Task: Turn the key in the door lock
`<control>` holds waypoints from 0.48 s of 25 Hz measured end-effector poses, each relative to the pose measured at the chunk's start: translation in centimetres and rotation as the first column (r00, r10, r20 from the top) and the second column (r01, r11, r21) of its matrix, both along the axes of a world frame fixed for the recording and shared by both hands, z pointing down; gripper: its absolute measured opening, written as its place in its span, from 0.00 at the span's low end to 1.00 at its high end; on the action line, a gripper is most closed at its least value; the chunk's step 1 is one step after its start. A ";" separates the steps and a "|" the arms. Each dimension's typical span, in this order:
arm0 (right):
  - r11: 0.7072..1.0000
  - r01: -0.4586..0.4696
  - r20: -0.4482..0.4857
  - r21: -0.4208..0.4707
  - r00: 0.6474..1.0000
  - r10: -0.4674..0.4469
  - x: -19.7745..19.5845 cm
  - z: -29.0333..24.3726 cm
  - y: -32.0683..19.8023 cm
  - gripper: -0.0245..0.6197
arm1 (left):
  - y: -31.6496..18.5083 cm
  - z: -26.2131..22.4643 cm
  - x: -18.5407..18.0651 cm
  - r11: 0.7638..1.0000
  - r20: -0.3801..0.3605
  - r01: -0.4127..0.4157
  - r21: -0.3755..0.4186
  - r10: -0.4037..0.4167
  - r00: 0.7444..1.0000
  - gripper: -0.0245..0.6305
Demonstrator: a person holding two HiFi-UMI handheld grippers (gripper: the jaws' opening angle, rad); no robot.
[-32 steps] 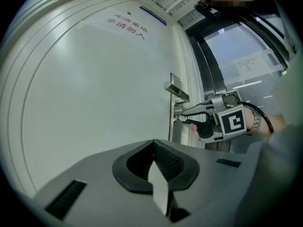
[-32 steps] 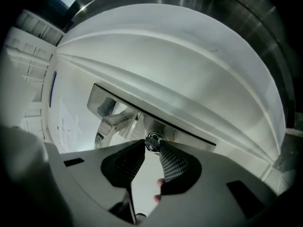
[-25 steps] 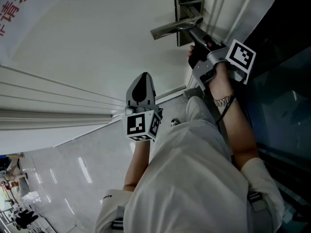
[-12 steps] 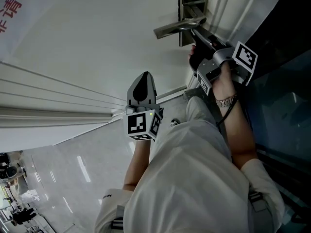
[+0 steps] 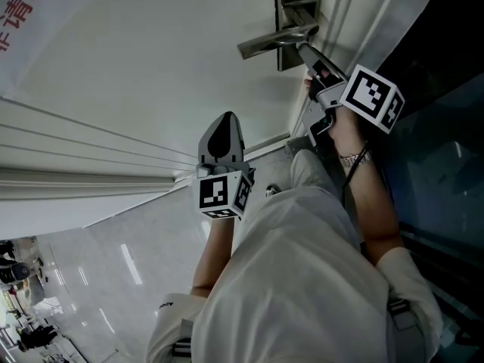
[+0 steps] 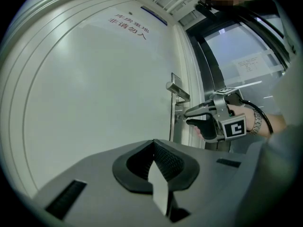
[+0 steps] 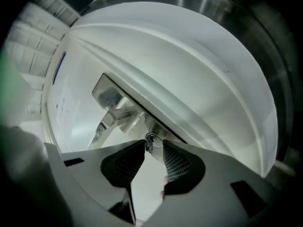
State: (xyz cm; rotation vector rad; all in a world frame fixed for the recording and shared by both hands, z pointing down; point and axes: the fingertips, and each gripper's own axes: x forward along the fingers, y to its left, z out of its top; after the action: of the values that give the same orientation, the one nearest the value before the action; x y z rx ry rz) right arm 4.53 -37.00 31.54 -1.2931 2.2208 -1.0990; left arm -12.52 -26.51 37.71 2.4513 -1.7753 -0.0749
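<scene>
My right gripper point(image 5: 308, 54) is clamped on the key point(image 7: 151, 141), which sits in the lock just below the door handle point(image 5: 276, 42). Over the past second the gripper has rolled, so I judge the turn is under way. My left gripper point(image 5: 221, 138) waits well below the handle, jaws together and empty.

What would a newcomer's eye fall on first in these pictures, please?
The right hand-held gripper stands out first, its jaws closed on the small key in the lock just under the metal door handle, at the head view's top right. Then comes the big white door filling the left, and the left hand-held gripper, shut and empty, short of the door at the centre.
</scene>
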 end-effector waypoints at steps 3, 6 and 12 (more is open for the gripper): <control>0.988 -0.019 -0.326 0.156 0.943 0.069 0.2 -0.9 0.4 0.19 | 0.1 -0.2 -0.2 1.000 -0.002 0.006 0.005 -0.006 1.000 0.05; 0.957 0.051 -0.591 0.285 0.795 0.134 -0.5 -1.4 0.8 0.19 | 0.4 0.0 -0.7 1.000 -0.003 0.021 0.001 -0.021 1.000 0.05; 0.883 0.260 -0.874 0.391 0.405 0.268 -2.0 -1.3 1.2 0.23 | 0.9 0.3 -1.4 0.999 0.000 0.045 -0.008 -0.045 0.999 0.05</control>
State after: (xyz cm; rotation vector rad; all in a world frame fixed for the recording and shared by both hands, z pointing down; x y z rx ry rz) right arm 2.51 -35.83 30.29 -1.9097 2.8955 0.4539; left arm -13.93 -25.63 37.98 2.4063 -1.8274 -0.0718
